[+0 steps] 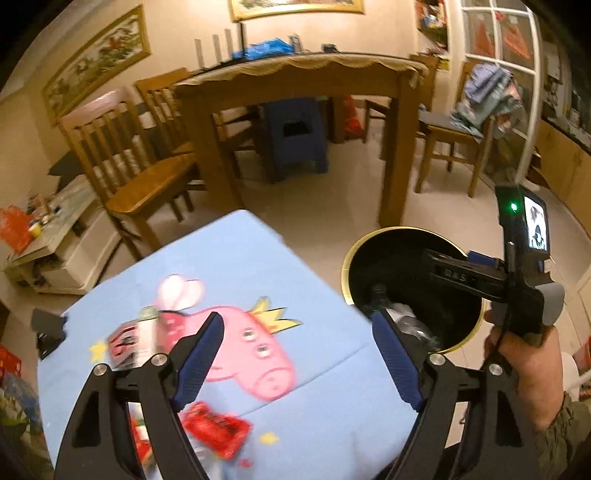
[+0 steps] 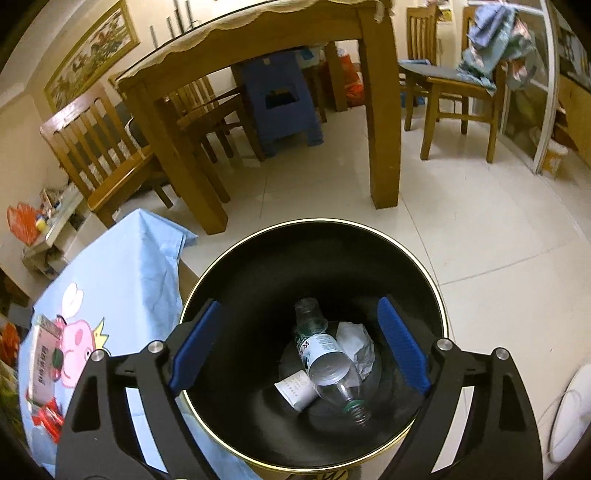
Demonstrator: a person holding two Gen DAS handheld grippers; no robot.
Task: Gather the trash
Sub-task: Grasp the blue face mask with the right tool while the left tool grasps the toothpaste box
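Right gripper point(image 2: 299, 347): poised directly over the mouth of the black bin point(image 2: 258, 266); blue-padded fingers point(image 2: 402, 343) spread wide, nothing between them.
Left gripper point(image 1: 297, 354): over the blue cloth, fingers apart, nothing gripped; the red wrapper lies just below its left finger point(image 1: 199, 354), the carton just to that finger's left.
Bin contents: clear plastic bottle point(image 2: 328, 358) on its side at the bottom, neck toward the camera, no cap, green-and-white label; crumpled white paper point(image 2: 356, 343) touching it on the right; small white paper cup point(image 2: 295, 389) tipped over against it on the left; a clear plastic cup point(image 2: 308, 312) behind the bottle.
Bin look: round, black inside, thin gold rim; stands on the floor just beside the cloth-covered table.
Trash still on table: red wrapper point(image 1: 218, 430), crinkled, blurred; red-and-white carton point(image 1: 135, 341), blurred in the left view, lying flat at the pig print's edge in the right view.
Surface: pale blue tablecloth point(image 1: 236, 254) with a pink cartoon pig wearing a yellow crown.
Room: cream floor tiles point(image 2: 480, 221); wooden dining table point(image 2: 258, 33) with scalloped cloth edge; wooden chairs around it; blue plastic stool point(image 2: 277, 99) underneath; clothes heaped on the far right chair point(image 2: 458, 92); framed pictures on the wall.
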